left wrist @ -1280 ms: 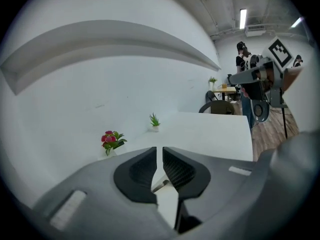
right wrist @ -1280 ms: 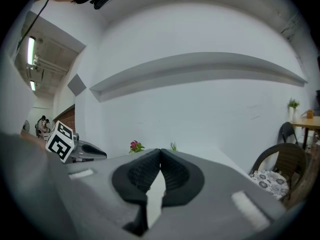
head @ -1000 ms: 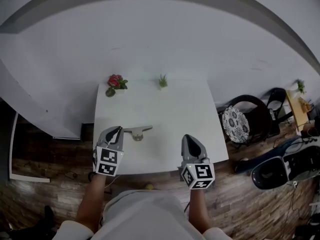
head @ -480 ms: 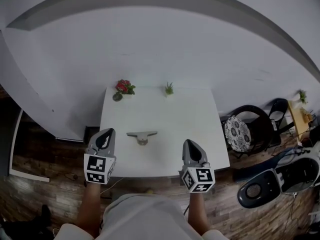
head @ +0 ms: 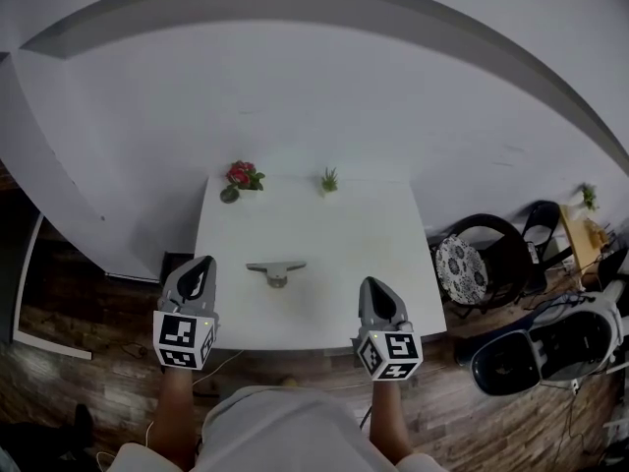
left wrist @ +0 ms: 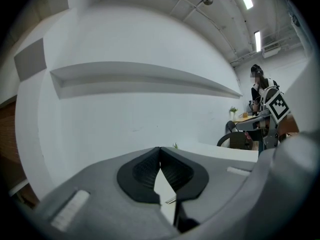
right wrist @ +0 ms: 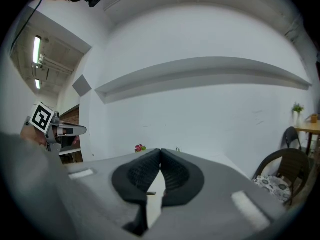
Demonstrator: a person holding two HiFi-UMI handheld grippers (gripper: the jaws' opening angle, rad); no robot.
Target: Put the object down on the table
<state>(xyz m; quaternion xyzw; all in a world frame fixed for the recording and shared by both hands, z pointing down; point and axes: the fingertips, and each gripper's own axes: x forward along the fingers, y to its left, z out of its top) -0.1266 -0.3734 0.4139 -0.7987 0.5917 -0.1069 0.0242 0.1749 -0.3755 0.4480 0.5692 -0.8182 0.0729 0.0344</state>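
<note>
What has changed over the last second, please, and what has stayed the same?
The left gripper, shut and empty, has drawn back leftward from the grey object, out to the left edge of the table. The grey object lies on the table as before; the right gripper stays shut in place.

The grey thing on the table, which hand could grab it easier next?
Probably the left. The left tongs sit closer to the grey thing than the right tongs. Both are shut and empty, so either must open first.

Grey hand-held grippers (head: 201, 264) carry black-and-white marker cubes (head: 184, 339).
</note>
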